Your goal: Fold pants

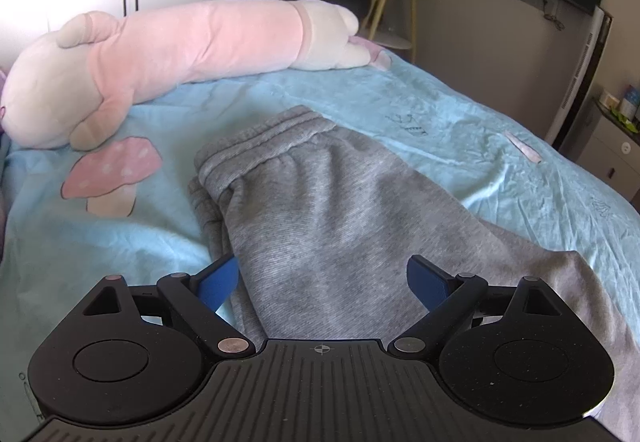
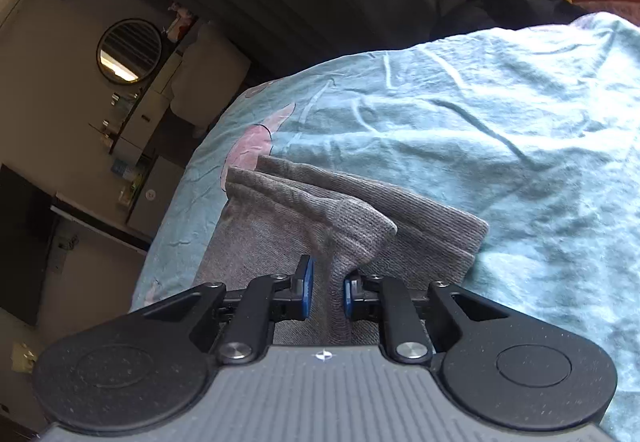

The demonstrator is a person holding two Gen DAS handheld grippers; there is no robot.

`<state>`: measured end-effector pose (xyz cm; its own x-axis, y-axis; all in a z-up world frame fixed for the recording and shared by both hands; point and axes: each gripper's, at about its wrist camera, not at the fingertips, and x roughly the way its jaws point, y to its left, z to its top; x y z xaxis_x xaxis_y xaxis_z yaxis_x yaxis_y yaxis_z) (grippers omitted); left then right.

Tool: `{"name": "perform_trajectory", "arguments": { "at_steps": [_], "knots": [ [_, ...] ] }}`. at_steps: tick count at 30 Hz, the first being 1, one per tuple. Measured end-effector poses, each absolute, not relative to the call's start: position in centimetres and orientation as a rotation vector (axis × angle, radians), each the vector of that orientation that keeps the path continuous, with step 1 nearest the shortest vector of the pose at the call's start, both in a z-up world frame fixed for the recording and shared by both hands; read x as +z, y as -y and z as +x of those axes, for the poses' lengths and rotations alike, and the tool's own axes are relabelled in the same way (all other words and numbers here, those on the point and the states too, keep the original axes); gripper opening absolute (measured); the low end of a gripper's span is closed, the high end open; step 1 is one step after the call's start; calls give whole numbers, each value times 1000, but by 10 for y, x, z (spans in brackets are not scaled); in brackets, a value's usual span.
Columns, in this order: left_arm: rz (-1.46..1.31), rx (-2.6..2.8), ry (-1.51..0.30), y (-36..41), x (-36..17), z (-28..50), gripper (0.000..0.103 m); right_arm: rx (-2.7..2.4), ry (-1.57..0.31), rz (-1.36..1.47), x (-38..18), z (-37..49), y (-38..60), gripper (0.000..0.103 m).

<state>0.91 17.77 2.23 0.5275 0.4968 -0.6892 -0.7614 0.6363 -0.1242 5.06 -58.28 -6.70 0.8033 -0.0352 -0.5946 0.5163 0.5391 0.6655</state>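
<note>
Grey sweatpants [image 1: 320,210] lie on a light blue bedsheet [image 1: 460,130], folded lengthwise, with the elastic waistband [image 1: 264,138] at the far end. My left gripper [image 1: 322,282] is open, its blue pads [image 1: 218,282] spread wide just above the pants' middle, holding nothing. In the right wrist view the ribbed leg cuffs [image 2: 420,218] lie on the sheet [image 2: 480,114]. My right gripper [image 2: 326,290] is shut on a pinched ridge of the grey pant-leg fabric [image 2: 352,234] near the cuffs.
A long pink and white plush toy [image 1: 168,50] lies across the far side of the bed. A pink mushroom print [image 1: 116,174] is on the sheet left of the waistband. The bed edge drops off at right, toward a cabinet [image 1: 612,154] and a side table [image 1: 394,2].
</note>
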Motion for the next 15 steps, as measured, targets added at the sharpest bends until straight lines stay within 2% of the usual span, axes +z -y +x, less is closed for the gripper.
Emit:
{"name": "perform_trajectory", "arguments": {
  "at_steps": [8,15],
  "knots": [
    [-469,784,-631,-179,28,1,95,-434,-485,648,-18,39,554,4],
    [-472,770,-649,-180,25,4,95,-559,-647,498,-62,42,543,4]
  ]
}}
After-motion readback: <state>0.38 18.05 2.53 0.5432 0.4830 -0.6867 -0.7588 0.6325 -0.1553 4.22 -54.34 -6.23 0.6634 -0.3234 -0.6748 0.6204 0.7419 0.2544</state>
